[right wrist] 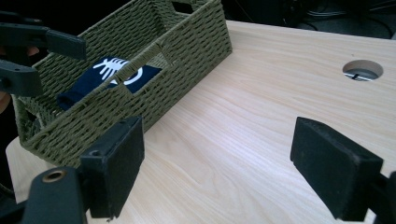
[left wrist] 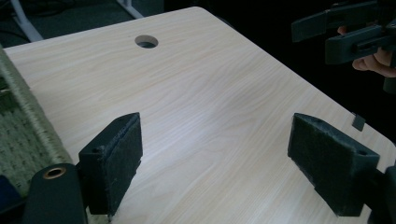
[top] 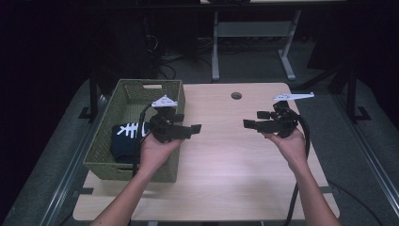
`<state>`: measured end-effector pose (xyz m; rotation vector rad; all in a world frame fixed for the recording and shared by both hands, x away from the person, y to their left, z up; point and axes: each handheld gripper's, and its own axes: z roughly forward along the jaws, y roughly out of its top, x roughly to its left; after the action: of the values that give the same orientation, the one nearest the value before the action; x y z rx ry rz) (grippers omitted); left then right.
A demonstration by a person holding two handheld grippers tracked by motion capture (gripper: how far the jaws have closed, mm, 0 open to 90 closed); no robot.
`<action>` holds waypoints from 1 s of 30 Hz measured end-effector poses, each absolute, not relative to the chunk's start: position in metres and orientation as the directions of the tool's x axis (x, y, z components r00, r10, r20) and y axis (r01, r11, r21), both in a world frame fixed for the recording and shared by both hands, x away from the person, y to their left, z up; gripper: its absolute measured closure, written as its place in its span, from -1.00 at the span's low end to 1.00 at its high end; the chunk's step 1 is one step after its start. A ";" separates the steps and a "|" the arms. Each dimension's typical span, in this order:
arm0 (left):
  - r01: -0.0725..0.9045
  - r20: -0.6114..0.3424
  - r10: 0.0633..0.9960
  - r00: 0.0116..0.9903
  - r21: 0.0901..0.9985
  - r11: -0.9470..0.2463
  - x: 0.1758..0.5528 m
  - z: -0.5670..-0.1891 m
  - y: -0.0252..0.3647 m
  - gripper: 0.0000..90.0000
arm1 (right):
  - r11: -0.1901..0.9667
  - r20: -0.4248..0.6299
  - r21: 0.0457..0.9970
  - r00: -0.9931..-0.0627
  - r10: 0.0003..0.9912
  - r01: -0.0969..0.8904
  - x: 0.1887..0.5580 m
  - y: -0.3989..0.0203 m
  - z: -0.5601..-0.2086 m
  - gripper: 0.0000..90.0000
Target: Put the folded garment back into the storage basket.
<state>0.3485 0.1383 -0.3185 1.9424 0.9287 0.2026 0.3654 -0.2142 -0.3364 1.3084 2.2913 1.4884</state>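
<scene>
A green woven basket [top: 146, 84] stands on the left part of the light wooden table [top: 226, 165]. Inside it lies a folded dark blue cloth [top: 123, 140] with a white fishbone print, which the right gripper view shows too, cloth [right wrist: 93, 84] behind the basket wall [right wrist: 196, 42]. My left gripper [top: 196, 127] is held level beside the basket's right wall, pointing right. Its jaws are open and empty over bare table, gripper [left wrist: 217, 123]. My right gripper [top: 248, 124] faces it from the right, pointing left, open and empty, gripper [right wrist: 219, 126].
A round cable hole [top: 236, 95] sits near the table's far edge. Bare wood lies between the two grippers. Beyond the table stands the white frame of another desk [top: 215, 47] on dark floor. Cables trail from both grippers toward the front edge.
</scene>
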 end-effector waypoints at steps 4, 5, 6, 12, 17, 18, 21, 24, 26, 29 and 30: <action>0.522 -0.224 0.670 0.708 0.805 -0.282 0.348 -0.320 0.130 -0.62 | 0.147 0.335 0.788 -0.616 0.713 0.598 0.363 -0.221 -0.338 -0.62; 0.518 -0.220 0.668 0.711 0.806 -0.286 0.348 -0.320 0.128 -0.62 | 0.143 0.338 0.786 -0.612 0.715 0.601 0.363 -0.223 -0.338 -0.62; 0.518 -0.220 0.664 0.715 0.805 -0.291 0.348 -0.321 0.125 -0.62 | 0.145 0.336 0.786 -0.611 0.717 0.601 0.362 -0.225 -0.339 -0.62; 0.513 -0.223 0.645 0.731 0.803 -0.304 0.347 -0.323 0.115 -0.62 | 0.135 0.339 0.783 -0.598 0.726 0.608 0.359 -0.235 -0.342 -0.62; 0.504 -0.225 0.626 0.746 0.806 -0.311 0.344 -0.324 0.105 -0.62 | 0.132 0.337 0.775 -0.582 0.740 0.617 0.356 -0.245 -0.349 -0.62; 0.505 -0.228 0.624 0.748 0.805 -0.311 0.344 -0.325 0.103 -0.62 | 0.130 0.337 0.776 -0.579 0.742 0.617 0.356 -0.247 -0.350 -0.62; 0.501 -0.232 0.612 0.756 0.806 -0.314 0.342 -0.327 0.098 -0.62 | 0.129 0.331 0.772 -0.566 0.755 0.623 0.354 -0.253 -0.354 -0.62; 0.502 -0.231 0.607 0.760 0.803 -0.322 0.340 -0.329 0.093 -0.62 | 0.129 0.323 0.768 -0.554 0.767 0.627 0.351 -0.258 -0.358 -0.62; 0.499 -0.232 0.601 0.765 0.803 -0.325 0.340 -0.330 0.091 -0.61 | 0.121 0.331 0.763 -0.544 0.771 0.635 0.350 -0.261 -0.361 -0.62; 0.499 -0.234 0.594 0.770 0.801 -0.331 0.339 -0.333 0.088 -0.62 | 0.125 0.326 0.758 -0.538 0.777 0.640 0.348 -0.265 -0.365 -0.62; 0.504 -0.243 0.593 0.768 0.801 -0.324 0.338 -0.335 0.085 -0.62 | 0.123 0.326 0.759 -0.537 0.778 0.639 0.348 -0.266 -0.366 -0.62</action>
<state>0.3377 0.0854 -0.3346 1.9870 0.8257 0.1149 0.3477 -0.2665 -0.3658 1.4255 2.2369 1.3826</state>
